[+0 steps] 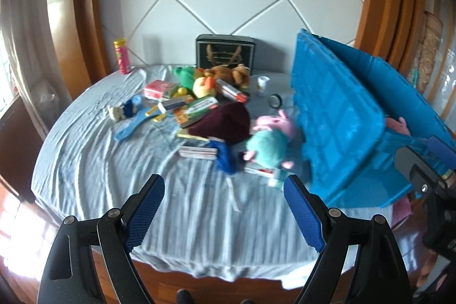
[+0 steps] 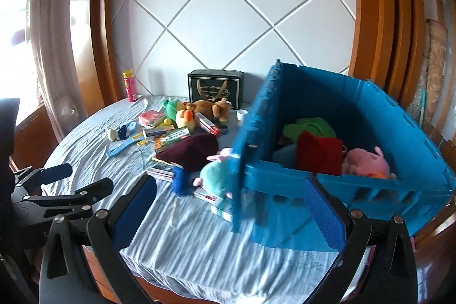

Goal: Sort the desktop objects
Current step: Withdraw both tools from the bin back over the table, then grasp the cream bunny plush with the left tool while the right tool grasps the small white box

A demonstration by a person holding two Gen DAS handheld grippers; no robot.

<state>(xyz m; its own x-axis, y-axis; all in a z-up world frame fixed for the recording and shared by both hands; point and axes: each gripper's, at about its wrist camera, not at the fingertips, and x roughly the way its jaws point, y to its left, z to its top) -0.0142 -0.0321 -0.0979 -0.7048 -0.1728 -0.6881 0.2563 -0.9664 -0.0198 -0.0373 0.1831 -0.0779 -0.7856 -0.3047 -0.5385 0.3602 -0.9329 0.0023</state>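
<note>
The plush pig (image 1: 270, 141) in the teal dress is lying on its side on the blue sheet (image 1: 114, 181), with its pink head touching or almost touching the wall of the blue crate (image 1: 336, 116). Its long axis is running from that head down and toward you, feet pointing at the near edge of the table. It is the nearest loose toy to the crate, and I judge it a sensible next pick.

From your left gripper (image 1: 225, 207), the pig is sitting ahead and a little to the right, with bare sheet between. Your left fingers are standing wide apart, holding nothing. From your right gripper (image 2: 230, 207), the same pig (image 2: 216, 175) is lying ahead and slightly left, half hidden behind the crate's corner (image 2: 242, 161). Those fingers are also spread apart and empty, and the right-hand one appears to be overlapping the crate's near rim.

So the left hand is getting the clearer line in. You are probably wanting to close across the teal body, not along it.

Just beside the pig, a dark maroon cloth (image 1: 225, 121) is covering some flat boxes (image 1: 196, 151), and a blue fuzzy item (image 1: 225, 158) is lying close to the feet. Watch those while reaching.
</note>
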